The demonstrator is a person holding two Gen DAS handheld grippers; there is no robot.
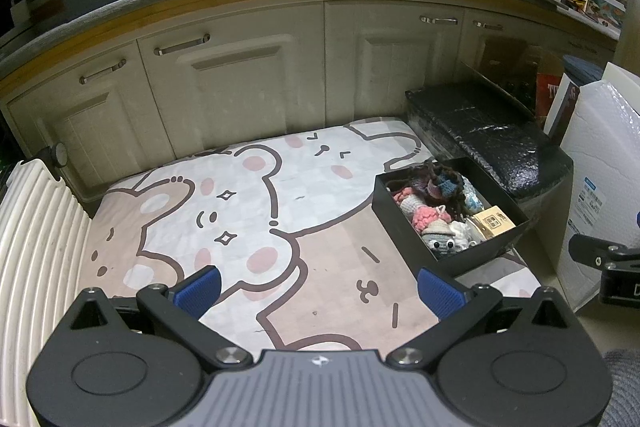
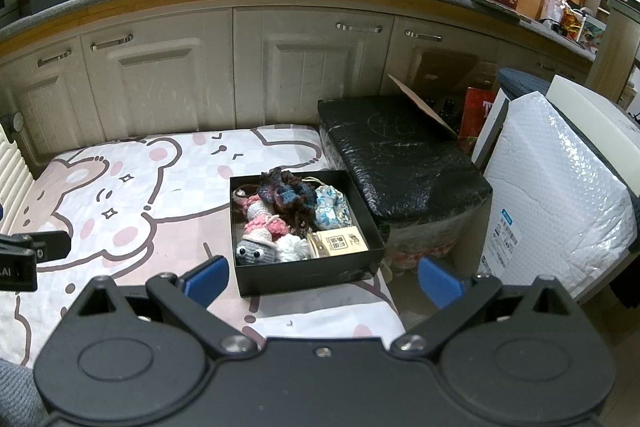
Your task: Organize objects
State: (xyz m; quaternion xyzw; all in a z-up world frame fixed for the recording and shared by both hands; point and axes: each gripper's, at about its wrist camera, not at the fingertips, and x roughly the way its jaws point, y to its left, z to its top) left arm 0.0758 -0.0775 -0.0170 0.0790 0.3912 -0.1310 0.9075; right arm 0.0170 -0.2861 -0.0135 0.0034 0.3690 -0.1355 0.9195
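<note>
A black open box (image 2: 304, 277) sits on the right edge of a cartoon bear mat (image 2: 132, 203); it also shows in the left wrist view (image 1: 472, 259). It holds several crocheted toys: a grey doll with googly eyes (image 2: 256, 251), a pink one (image 2: 266, 225), a dark blue-brown one (image 2: 284, 191), a blue-white pouch (image 2: 332, 207) and a tan card (image 2: 340, 241). My left gripper (image 1: 318, 293) is open and empty above the mat (image 1: 240, 211), left of the box. My right gripper (image 2: 322, 281) is open and empty, just in front of the box.
Cream cabinet doors (image 1: 240, 83) line the back. A black wrapped bin (image 2: 400, 163) stands right of the box, with a white bubble-wrap parcel (image 2: 560, 187) beyond it. A white ribbed case (image 1: 36, 247) stands left of the mat.
</note>
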